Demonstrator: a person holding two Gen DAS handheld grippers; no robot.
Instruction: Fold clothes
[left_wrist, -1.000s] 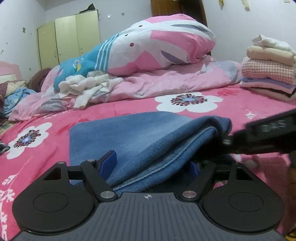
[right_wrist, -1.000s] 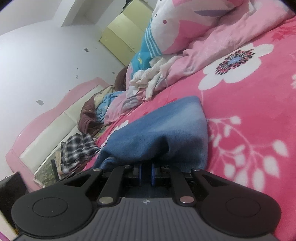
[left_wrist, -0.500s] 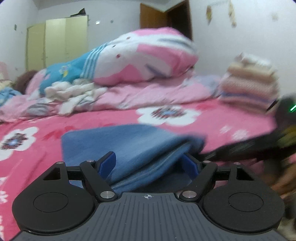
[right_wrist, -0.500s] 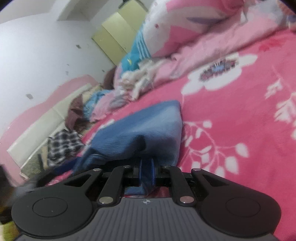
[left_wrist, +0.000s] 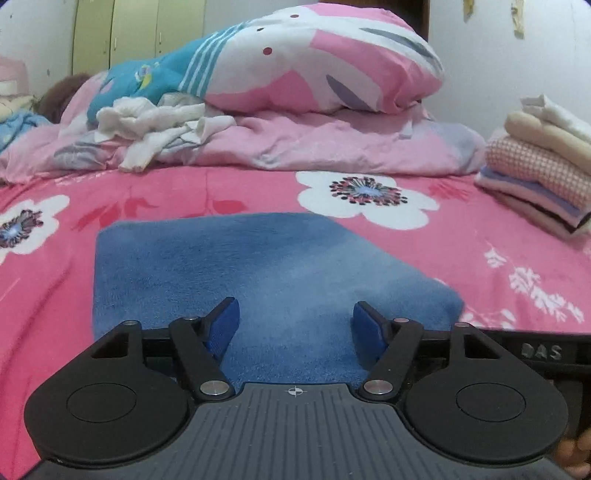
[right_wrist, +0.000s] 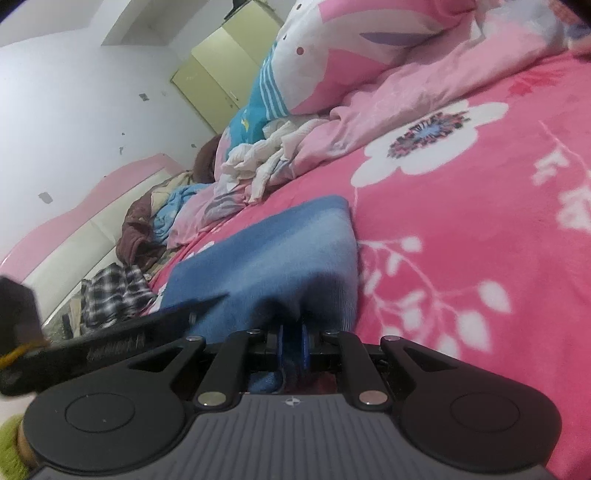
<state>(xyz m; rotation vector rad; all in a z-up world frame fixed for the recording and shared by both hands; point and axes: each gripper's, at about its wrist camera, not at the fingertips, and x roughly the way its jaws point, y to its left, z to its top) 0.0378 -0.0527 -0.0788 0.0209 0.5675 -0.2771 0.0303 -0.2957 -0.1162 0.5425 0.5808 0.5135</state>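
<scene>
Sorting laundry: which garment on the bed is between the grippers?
The blue garment; the right gripper pinches its edge. The white clothes lie crumpled farther back.

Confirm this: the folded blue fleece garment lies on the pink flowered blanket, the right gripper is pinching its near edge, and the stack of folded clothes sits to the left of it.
One thing is wrong. In the left wrist view the stack of folded clothes sits to the right of the folded blue fleece garment, not the left. The rest holds: the garment lies on the pink flowered blanket, and the right gripper pinches its near edge.
</scene>
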